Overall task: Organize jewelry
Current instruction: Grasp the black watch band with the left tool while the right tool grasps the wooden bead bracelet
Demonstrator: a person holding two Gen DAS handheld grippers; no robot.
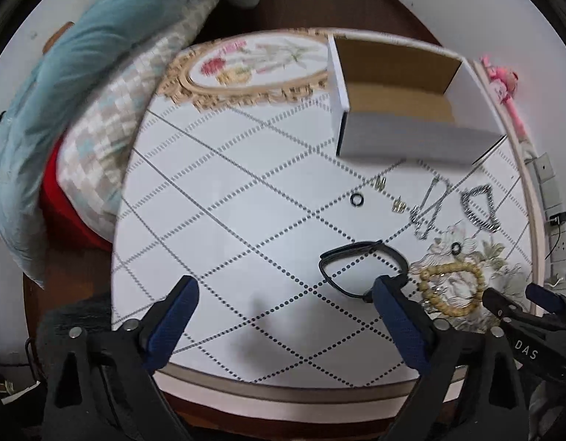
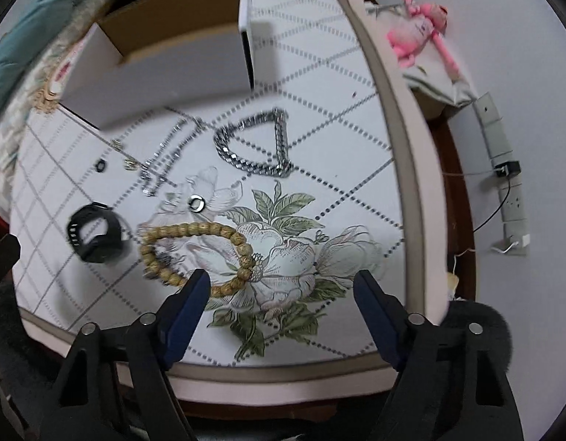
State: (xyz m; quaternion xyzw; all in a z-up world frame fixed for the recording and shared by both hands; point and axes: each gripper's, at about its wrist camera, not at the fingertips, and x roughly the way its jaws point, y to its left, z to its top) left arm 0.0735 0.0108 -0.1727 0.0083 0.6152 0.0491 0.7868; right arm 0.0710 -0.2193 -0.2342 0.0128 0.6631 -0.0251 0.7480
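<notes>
Both claws hang over a round worktop (image 1: 217,220) with nothing between their jaws. The left claw (image 1: 285,294) stands wide; the black wristband (image 1: 360,264) lies at its two o'clock, partly behind its right finger. The right claw (image 2: 281,286) is wide too, with the wooden bead bracelet (image 2: 194,235) at its ten o'clock, running behind its left finger. A silver chain bracelet (image 2: 257,143) lies at twelve o'clock, near an open white box (image 2: 165,62).
</notes>
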